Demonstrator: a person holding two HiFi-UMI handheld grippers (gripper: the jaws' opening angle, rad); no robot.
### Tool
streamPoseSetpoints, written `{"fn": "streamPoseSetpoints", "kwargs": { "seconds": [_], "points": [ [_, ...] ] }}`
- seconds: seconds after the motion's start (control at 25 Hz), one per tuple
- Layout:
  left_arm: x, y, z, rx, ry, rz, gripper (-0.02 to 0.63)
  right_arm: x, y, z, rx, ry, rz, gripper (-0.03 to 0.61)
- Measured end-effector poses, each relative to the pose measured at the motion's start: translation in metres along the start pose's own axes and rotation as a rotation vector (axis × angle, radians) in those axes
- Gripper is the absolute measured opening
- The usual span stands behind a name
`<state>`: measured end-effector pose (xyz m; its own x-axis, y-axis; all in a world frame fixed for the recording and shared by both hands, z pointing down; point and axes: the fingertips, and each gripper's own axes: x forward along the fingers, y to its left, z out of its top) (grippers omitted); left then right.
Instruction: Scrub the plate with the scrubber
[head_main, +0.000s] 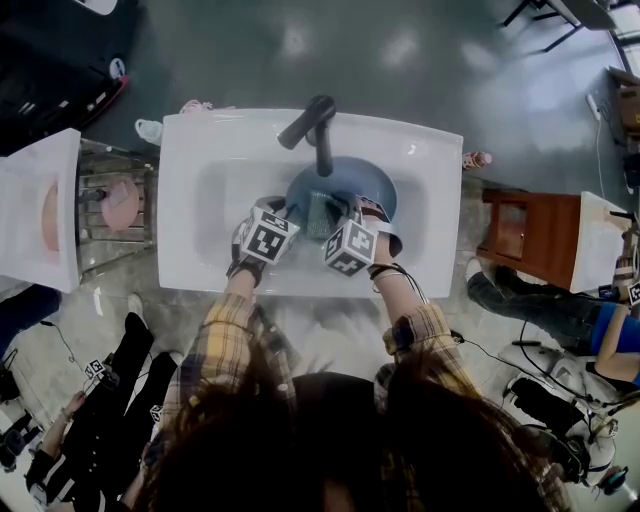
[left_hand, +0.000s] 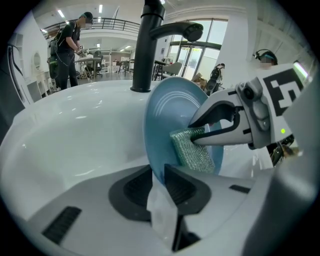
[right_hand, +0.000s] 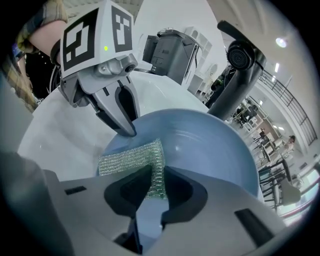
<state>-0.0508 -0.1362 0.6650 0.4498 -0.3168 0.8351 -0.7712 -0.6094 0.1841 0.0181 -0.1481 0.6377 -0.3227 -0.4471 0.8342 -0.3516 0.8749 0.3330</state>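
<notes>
A blue plate (head_main: 362, 183) stands tilted on its edge in the white sink (head_main: 200, 170). My left gripper (left_hand: 161, 172) is shut on the plate's (left_hand: 167, 117) lower rim and holds it up. My right gripper (right_hand: 157, 175) is shut on a green mesh scrubber (right_hand: 127, 161), which lies flat against the plate's (right_hand: 215, 150) face. In the left gripper view the right gripper (left_hand: 194, 134) comes in from the right with the scrubber (left_hand: 194, 152) pressed on the plate. In the right gripper view the left gripper (right_hand: 126, 131) grips the rim at upper left.
A black faucet (head_main: 315, 125) rises just behind the plate, its spout (left_hand: 187, 31) over the basin. A metal rack with a pink dish (head_main: 118, 205) stands left of the sink, a wooden stool (head_main: 530, 235) right of it. People stand and sit around the sink.
</notes>
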Motion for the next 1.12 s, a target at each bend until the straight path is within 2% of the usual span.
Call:
{"fn": "streamPoseSetpoints", "kwargs": {
  "seconds": [0.32,0.76,0.96,1.12],
  "points": [
    [0.003,0.0,0.002,0.015,0.002,0.007,0.071,-0.011,-0.012,-0.036,0.067,0.05,-0.012,0.089],
    [-0.004,-0.006,0.002,0.036,0.007,0.005,0.074,-0.037,-0.056,-0.068,0.147,0.108,-0.127,0.087],
    [-0.008,-0.005,-0.001,0.088,0.016,0.026,0.119,-0.052,-0.074,-0.07,0.186,0.096,-0.181,0.084],
    [-0.016,0.003,-0.006,0.064,0.013,0.064,0.146,-0.066,-0.088,-0.068,0.235,0.065,-0.21,0.084]
  ]
}}
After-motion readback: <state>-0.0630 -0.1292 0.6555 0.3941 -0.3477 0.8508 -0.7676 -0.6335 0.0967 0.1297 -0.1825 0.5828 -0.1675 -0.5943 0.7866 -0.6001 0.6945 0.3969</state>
